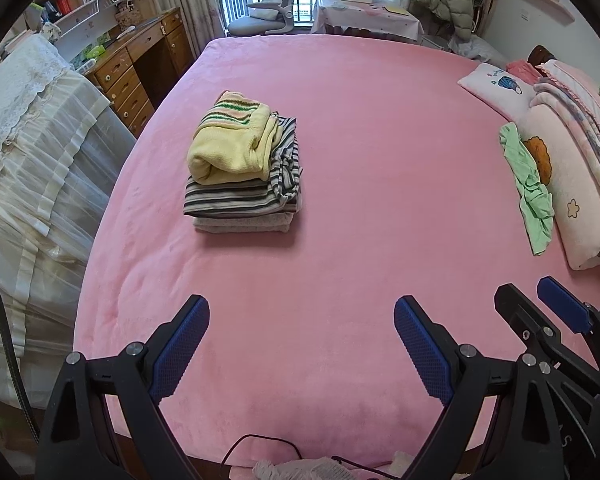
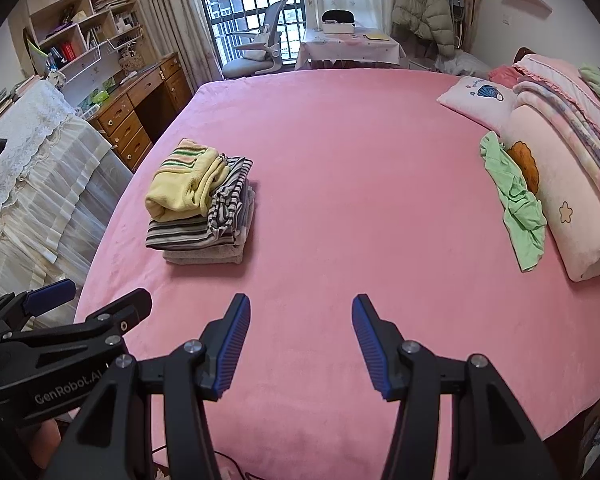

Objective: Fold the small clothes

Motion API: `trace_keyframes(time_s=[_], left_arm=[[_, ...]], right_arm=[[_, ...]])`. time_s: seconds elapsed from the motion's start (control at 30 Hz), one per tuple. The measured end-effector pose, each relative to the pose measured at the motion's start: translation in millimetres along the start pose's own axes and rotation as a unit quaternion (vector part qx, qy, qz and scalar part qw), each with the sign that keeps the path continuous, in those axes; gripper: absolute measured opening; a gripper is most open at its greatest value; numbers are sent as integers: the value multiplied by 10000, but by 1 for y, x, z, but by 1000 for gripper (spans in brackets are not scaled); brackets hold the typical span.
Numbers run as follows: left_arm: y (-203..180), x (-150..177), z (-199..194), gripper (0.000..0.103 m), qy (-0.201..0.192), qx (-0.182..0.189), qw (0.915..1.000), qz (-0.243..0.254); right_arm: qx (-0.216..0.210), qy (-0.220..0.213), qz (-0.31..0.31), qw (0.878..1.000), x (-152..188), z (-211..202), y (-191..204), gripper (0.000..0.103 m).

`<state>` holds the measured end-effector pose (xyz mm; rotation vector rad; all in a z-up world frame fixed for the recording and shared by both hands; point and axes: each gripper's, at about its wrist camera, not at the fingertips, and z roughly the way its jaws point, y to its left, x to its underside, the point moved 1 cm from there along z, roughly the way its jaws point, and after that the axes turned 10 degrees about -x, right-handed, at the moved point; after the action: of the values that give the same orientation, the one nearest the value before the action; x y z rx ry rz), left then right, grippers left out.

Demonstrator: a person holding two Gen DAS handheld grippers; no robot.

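A stack of folded clothes point(image 1: 242, 164) point(image 2: 204, 204) sits on the left of the pink bed point(image 1: 360, 200) point(image 2: 360, 200): a yellow striped knit on top, a grey-striped piece under it, a grey one at the bottom. A crumpled green garment point(image 1: 530, 188) point(image 2: 516, 208) lies at the right, against rolled bedding. My left gripper point(image 1: 302, 320) hovers open over the bed's near part with nothing between its fingers. My right gripper point(image 2: 300, 316) is open beside it, also holding nothing; in the left wrist view the right gripper point(image 1: 536, 296) shows at the lower right.
Rolled pink quilts point(image 2: 572, 184) and a small pillow point(image 2: 476, 96) line the bed's right side. A lace-covered piece of furniture point(image 1: 32, 160) stands left of the bed, a wooden desk point(image 2: 140, 108) behind it. An office chair point(image 2: 260, 48) and a covered table point(image 2: 348, 50) stand beyond the far edge.
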<state>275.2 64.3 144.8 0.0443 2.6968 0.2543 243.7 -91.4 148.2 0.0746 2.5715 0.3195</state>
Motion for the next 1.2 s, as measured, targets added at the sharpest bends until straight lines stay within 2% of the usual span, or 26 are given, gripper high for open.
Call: trace_keyframes(time_s=[0.8, 1.2], left_arm=[[-4, 23, -12, 93, -2, -18, 10000, 59], [-5, 23, -13, 93, -18, -21, 10000, 90]], right_arm=[[25, -8, 80, 10000, 17, -12, 0, 53], [28, -18, 75, 10000, 20, -15, -1, 53]])
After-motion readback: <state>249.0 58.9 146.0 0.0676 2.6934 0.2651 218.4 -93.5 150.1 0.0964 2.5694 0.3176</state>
